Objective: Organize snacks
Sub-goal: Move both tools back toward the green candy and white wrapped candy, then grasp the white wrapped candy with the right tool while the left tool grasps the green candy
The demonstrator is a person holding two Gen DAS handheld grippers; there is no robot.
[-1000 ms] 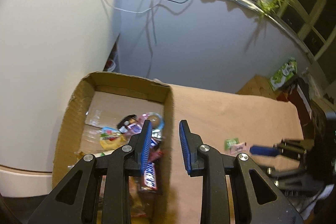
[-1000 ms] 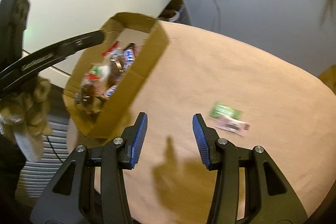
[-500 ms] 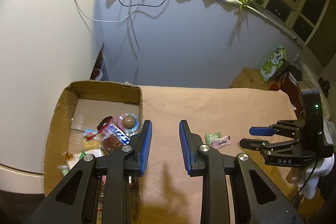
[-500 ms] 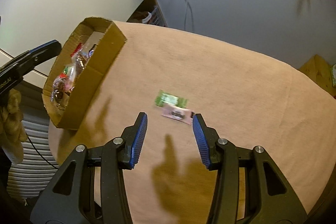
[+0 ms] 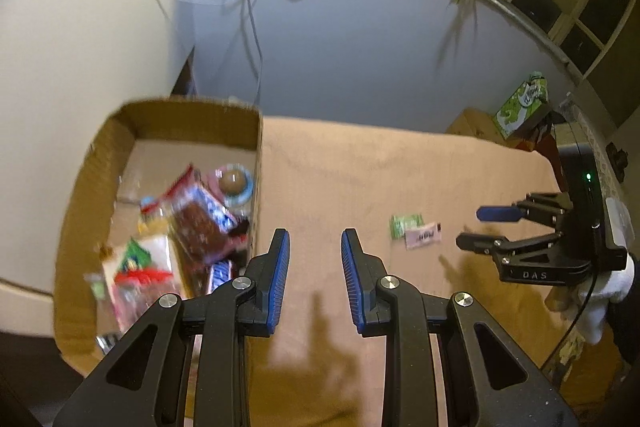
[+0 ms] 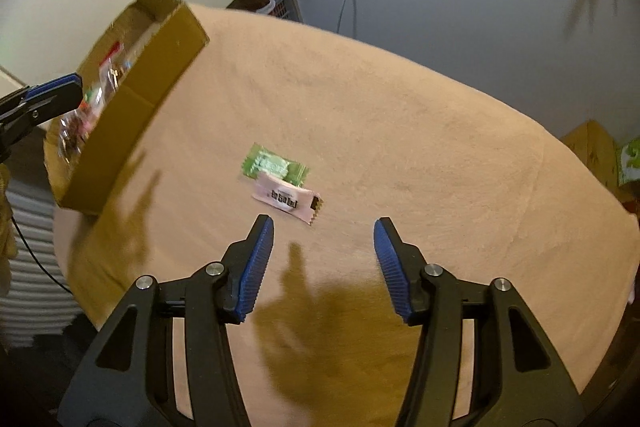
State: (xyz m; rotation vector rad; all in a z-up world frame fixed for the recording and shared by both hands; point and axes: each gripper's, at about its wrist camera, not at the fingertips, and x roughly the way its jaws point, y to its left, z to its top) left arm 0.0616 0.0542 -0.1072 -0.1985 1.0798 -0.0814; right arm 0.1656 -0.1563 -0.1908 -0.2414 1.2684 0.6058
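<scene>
Left of the left gripper's jaws, the snacks (image 5: 188, 227) in the cardboard box (image 5: 80, 211) are motion-blurred; most wrappers cannot be read. In the right wrist view the box's near wall (image 6: 136, 107) hides nearly all its contents, far left of the jaws.

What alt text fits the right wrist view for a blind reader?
The right gripper, its jaws opening and empty, hangs just short of a pink snack packet that overlaps a green snack packet on a tan cloth. At upper left stands a cardboard box of snacks, with a fingertip of the left gripper at the left edge.
</scene>
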